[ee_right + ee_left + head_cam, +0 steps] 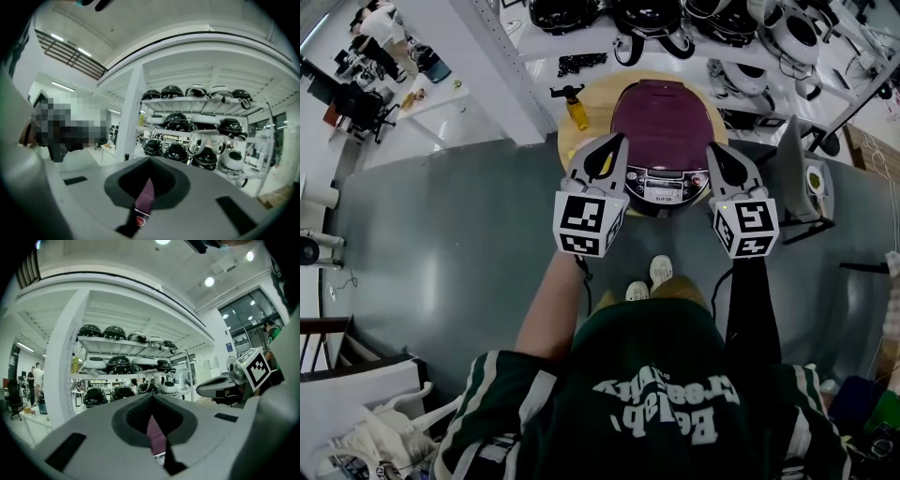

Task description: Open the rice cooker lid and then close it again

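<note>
Cooker [666, 187] sits on the round desk [598, 94], maroon lid [666, 117] down flat. Left gripper [609, 150] and right gripper [719, 157] hang just in front of it, 1 at each side of its front, seemingly not touching. Both sets of fingers [93, 432] are closed on nothing; each gripper view shows only a maroon sliver past the tips. Lid down fits 2 stages: waiting to be opened, or shut again. If opening is due, it calls for finding the lid release, which is too small to place here.
</note>
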`<state>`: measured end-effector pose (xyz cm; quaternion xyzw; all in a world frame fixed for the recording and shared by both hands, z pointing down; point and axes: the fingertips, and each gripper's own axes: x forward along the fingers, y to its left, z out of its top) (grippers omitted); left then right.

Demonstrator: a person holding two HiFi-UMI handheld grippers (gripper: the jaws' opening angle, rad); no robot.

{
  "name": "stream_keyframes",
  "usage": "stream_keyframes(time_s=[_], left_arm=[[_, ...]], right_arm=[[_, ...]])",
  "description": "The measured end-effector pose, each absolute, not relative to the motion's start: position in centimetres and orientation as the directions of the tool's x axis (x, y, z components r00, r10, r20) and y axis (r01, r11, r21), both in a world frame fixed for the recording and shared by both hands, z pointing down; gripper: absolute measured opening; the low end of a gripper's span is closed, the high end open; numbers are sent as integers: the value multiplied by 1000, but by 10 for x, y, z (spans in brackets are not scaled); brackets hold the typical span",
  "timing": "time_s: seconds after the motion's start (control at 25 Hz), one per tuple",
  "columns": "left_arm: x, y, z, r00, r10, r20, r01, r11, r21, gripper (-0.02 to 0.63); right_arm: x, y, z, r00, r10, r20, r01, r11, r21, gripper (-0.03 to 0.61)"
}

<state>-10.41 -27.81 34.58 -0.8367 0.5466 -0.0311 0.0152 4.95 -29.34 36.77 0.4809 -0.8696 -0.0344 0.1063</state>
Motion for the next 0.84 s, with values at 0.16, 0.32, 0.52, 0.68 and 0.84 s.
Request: stream_keyframes(time_s=[0.16,0.32,0.52,0.68,0.84], left_arm=[[-103,-276,346,402,-915,30,-913,-404,-59,0],[-100,-277,348,408,-912,34,-910,-410,-60,0],[-97,-278,350,414,-909,38,-907,-416,-67,0],[-96,-279,350,411,-911,42,-907,-413,-77,0],[-97,-278,352,402,-914,50,-910,-405,-87,0]], right_arm=[[53,-292,369,-502,-851,153,-838,522,157,3],[56,-292,370,-493,-856,154,-844,514,157,3],[60,-293,371,-488,-859,154,-847,509,154,3],[63,-294,373,-479,-863,160,-851,501,155,3],[65,-293,375,-482,-860,169,-848,506,157,3]])
